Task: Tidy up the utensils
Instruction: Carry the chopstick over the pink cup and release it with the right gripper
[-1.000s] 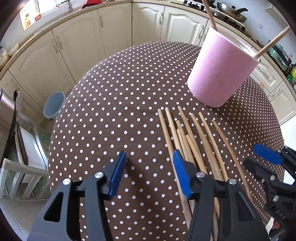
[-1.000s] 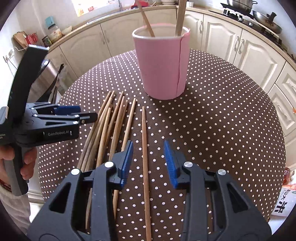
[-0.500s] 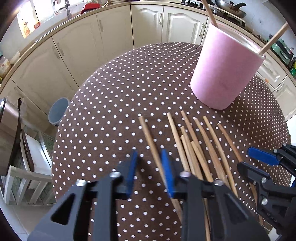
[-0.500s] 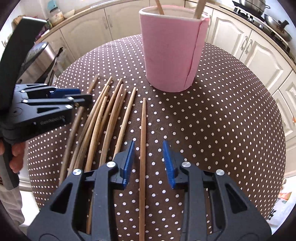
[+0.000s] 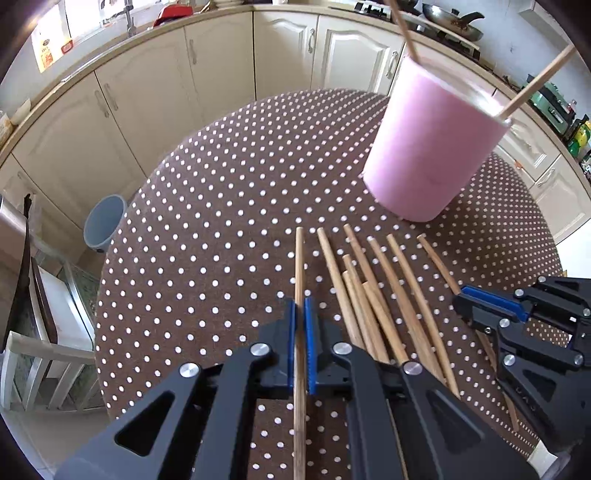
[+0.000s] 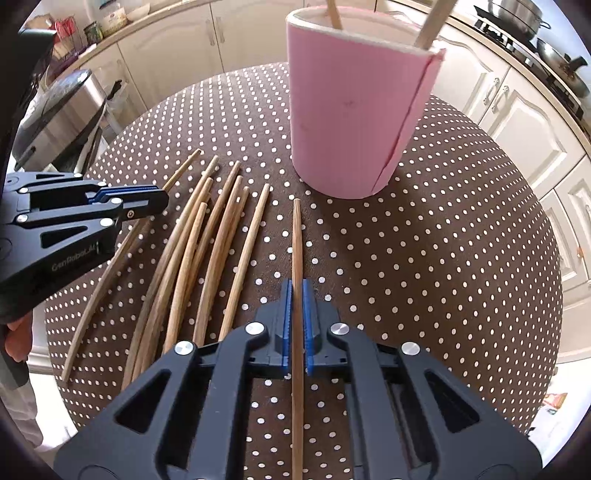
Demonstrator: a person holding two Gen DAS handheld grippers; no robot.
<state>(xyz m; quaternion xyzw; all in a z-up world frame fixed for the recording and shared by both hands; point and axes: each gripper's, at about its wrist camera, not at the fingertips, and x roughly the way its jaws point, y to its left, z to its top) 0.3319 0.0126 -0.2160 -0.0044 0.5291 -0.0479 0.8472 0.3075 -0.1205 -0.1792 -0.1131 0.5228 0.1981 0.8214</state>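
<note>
Closing both tools within the last second, you now have a chopstick clamped in each one. Your left gripper [image 5: 300, 317] has just been closing, and its blue pads pinch the leftmost chopstick [image 5: 299, 266], which a moment ago lay slanted beside the bundle and now runs straight out between the fingers. Your right gripper [image 6: 296, 299] has likewise just been closing on the rightmost chopstick [image 6: 296, 243], the one lying a little apart from the others; a second ago that stick lay loose between open pads.

Both sticks seem to rest on the dotted tablecloth [image 5: 221, 221] with their tips toward the pink holder [image 6: 351, 118], so neither looks lifted yet. The remaining chopsticks [image 6: 207, 240] lie fanned between your two tools, near the holder's base. Two sticks [image 6: 430, 26] already stand in the holder.

With both grips set, the next step is probably to raise each stick, tip it upright and drop it into the holder. Take care that the long ends do not sweep the bundle as you lift.
</note>
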